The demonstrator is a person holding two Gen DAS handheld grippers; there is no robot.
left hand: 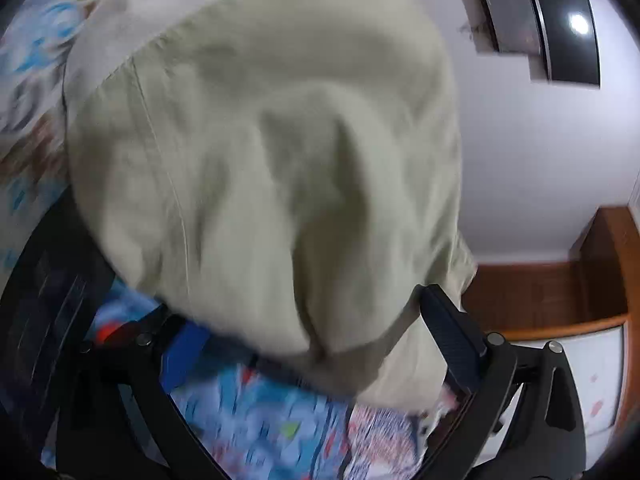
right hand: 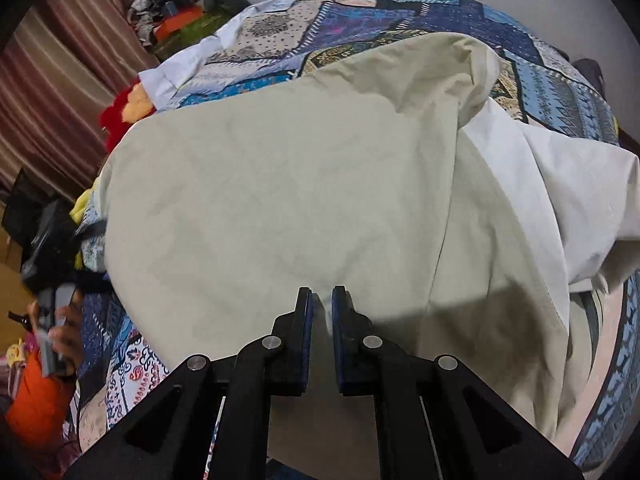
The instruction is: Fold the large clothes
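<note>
Left wrist view: the left gripper (left hand: 304, 320) stands with its fingers (left hand: 448, 336) spread wide, a blurred bundle of the pale beige garment (left hand: 260, 152) bulging between them; whether the pads press it cannot be told. Beneath lies the patterned blue bedspread (left hand: 260, 412), with a white wall (left hand: 532, 168) beyond. Right wrist view: the right gripper (right hand: 322, 300) pinches a fold of the same garment (right hand: 280, 184), which lies spread over the bedspread (right hand: 420, 12) beside white cloth (right hand: 560, 184).
</note>
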